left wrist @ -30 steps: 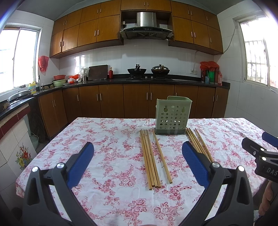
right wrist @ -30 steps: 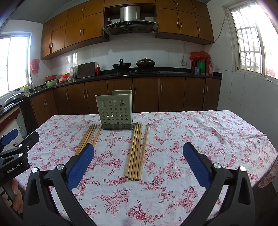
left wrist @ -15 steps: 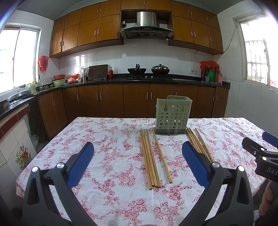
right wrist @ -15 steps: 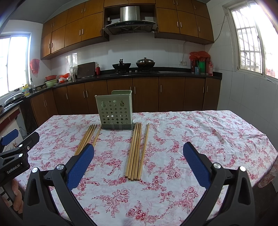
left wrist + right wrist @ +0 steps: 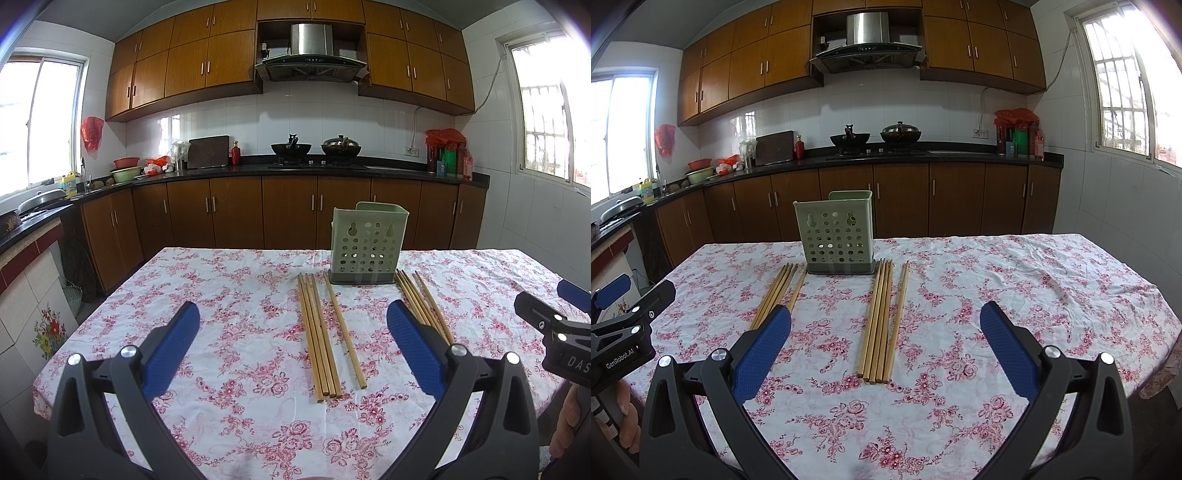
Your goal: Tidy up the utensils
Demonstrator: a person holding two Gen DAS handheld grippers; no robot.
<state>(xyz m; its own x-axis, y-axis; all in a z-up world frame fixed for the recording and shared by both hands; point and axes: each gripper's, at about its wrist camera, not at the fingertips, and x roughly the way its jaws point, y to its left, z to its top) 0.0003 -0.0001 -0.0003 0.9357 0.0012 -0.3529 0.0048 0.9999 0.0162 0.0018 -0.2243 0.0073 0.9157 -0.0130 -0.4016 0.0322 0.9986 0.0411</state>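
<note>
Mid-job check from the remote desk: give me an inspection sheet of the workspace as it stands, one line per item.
Surface: table under a floral tablecloth, flat.
Job's things: green perforated utensil holder upright at the far middle; left bundle of chopsticks and right bundle of chopsticks lying flat on either side of it, none in the holder.
Clutter: nothing seen on the table.
Grippers: left tongs open, empty, above the near edge; right tongs open, empty.
Cables: one wall cable to a socket, far from the table.
Surroundings: kitchen counter with two woks, range hood, windows both sides.
</note>
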